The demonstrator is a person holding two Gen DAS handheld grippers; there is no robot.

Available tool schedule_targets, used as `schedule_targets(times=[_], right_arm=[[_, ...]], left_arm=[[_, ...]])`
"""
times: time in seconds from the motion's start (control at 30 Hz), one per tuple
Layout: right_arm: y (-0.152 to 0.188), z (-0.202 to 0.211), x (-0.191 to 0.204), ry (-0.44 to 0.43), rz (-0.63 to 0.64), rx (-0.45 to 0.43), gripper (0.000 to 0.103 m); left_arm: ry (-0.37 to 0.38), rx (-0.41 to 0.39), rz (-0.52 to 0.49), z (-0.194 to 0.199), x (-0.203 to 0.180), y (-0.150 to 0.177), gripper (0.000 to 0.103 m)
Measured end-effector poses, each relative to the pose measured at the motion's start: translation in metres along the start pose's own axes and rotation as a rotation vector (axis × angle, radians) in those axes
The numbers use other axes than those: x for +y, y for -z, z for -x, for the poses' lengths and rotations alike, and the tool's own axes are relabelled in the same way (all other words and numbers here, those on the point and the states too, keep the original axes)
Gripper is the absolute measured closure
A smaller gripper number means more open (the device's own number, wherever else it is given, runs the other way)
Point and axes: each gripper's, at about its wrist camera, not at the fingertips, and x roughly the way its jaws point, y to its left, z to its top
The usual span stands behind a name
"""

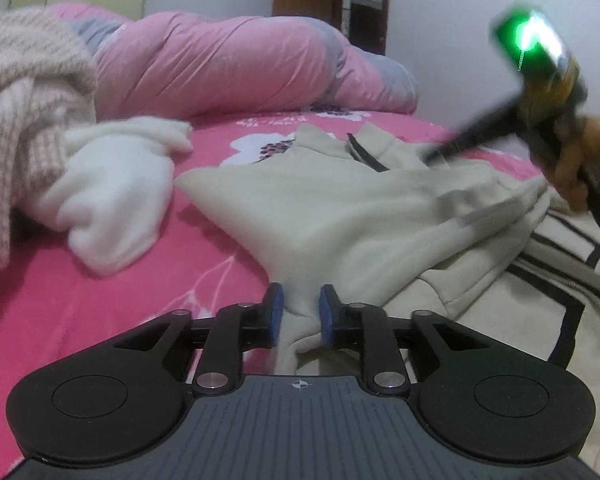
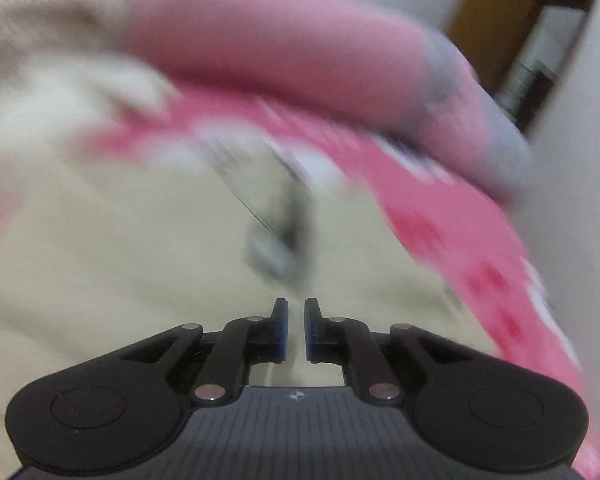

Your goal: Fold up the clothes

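The cream hoodie (image 1: 340,208) lies spread on the pink bed sheet (image 1: 100,300), and a narrow part of it, maybe a sleeve end or a corner, runs between the pads of the left gripper (image 1: 299,314). The pads stand a little apart on both sides of this cloth. I cannot tell for sure whether they press it; it looks more like a loose hold than a tight pinch. Ahead of these fingers the hoodie widens, with the collar and its dark zipper (image 1: 366,154) at the far end. I think the cloth is kept here because this edge is the one to be carried over for a fold.

The right gripper (image 2: 296,330) has its fingers almost together, with only a thin gap, and nothing is between them. Below and in front of them is the cream cloth, and the zipper pull (image 2: 276,248) is just ahead, but this view is very blurred, so small details are lost. In the left view this gripper is far to the right of the left fingers, above the hoodie, held by a hand (image 1: 572,160).

To the left of the left fingers lie a white fleece garment (image 1: 112,196) and a checked knit piece (image 1: 24,120), apart from the hoodie. Behind all is a rolled pink duvet (image 1: 228,68).

The fold seems only started, because the hoodie is mostly flat
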Motion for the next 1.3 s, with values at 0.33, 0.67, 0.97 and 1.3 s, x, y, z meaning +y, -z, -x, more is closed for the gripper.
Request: schedule_targets(times=[0.33, 0.67, 0.97, 1.3], right_arm=[[-0.029, -0.071, 0.070, -0.204, 0.098, 0.049, 0.097], [-0.059, -0.030, 0.115, -0.400, 0.293, -0.030, 0.096], [-0.091, -0.093, 0.084, -0.157, 0.010, 0.033, 0.097], [0.010, 0.014, -0.076, 0.010, -0.236, 0.007, 0.095]], left_arm=[[0.060, 0.003, 0.156, 0.000, 0.021, 0.006, 0.062], [0.111, -0.006, 0.226, -0.001, 0.030, 0.009, 0.061], [0.113, -0.007, 0.228, 0.000, 0.033, 0.010, 0.061], [0.112, -0.003, 0.228, -0.003, 0.034, 0.010, 0.060]])
